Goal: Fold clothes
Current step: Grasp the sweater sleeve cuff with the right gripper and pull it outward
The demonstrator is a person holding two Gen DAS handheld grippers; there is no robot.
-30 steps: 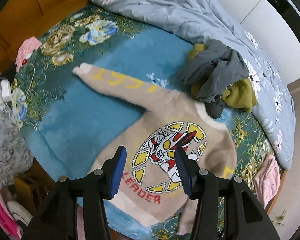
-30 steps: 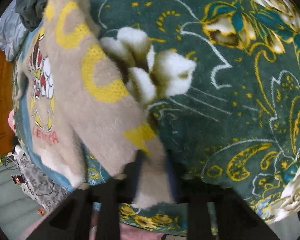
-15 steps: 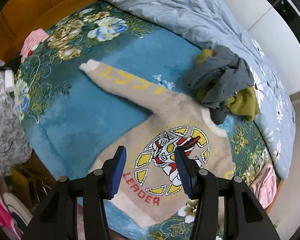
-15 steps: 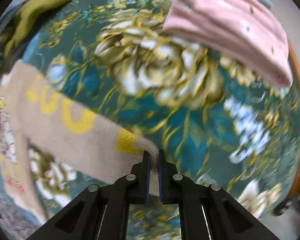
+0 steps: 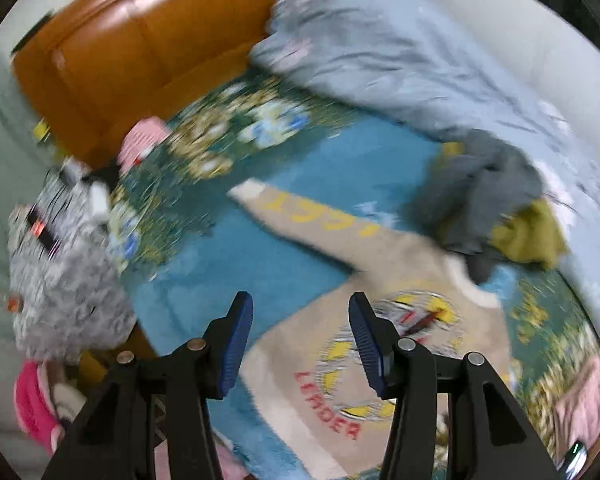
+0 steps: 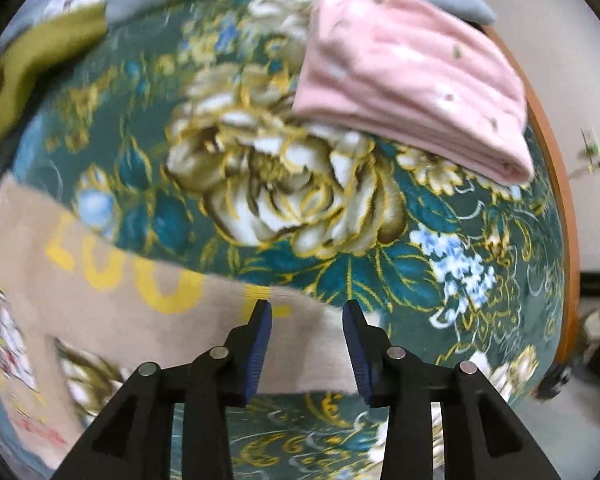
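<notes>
Sweater (image 5: 380, 344) lies spread across the bed (image 5: 300, 184); its sleeve (image 6: 180, 312) end sits beneath the right gripper (image 6: 306, 340); both grippers' fingers apart, left gripper (image 5: 300, 340) over the hem.

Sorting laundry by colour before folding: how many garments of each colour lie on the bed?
Beige: 1, the sweater
Grey: 1, crumpled top
Olive: 1, crumpled piece
Pink: 2, folded item and one by the headboard
Total: 5

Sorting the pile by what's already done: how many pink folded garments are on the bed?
2: one pink folded garment at the bed's far edge beyond the beige sweater's sleeve, another by the wooden headboard. More may be hidden under the grey heap.
</notes>
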